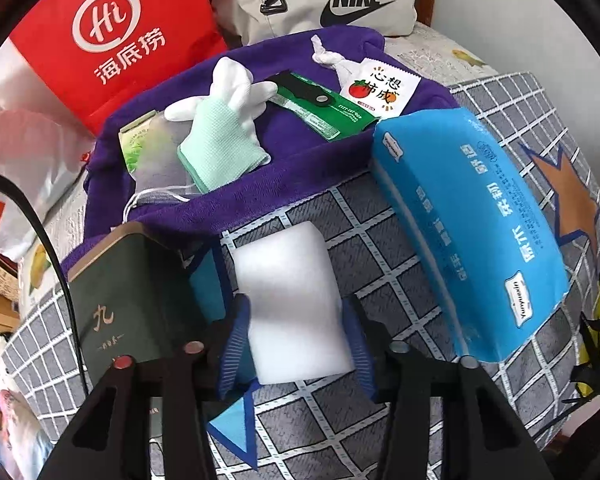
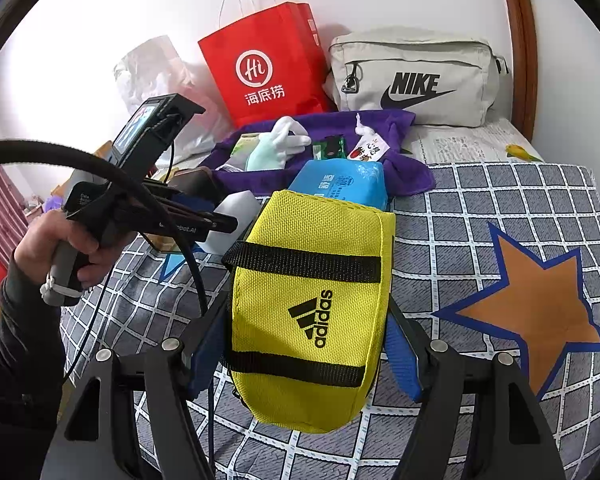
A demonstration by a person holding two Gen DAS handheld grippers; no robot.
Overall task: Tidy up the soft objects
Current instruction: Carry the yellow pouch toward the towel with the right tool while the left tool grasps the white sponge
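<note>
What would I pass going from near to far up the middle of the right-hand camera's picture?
Yellow Adidas pouch → blue tissue pack → purple towel → red paper bag, standing against the wall.

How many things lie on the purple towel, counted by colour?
White: 2, the glove and the knotted cloth
Green: 2, the tea packet and the flat green packet
White with a tomato picture: 1, the sachet
Total: 5 on the purple towel

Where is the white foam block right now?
In the left wrist view the white foam block lies on the checked bedspread between the left gripper's fingers, with the dark green box to its left and the blue tissue pack to its right.
</note>
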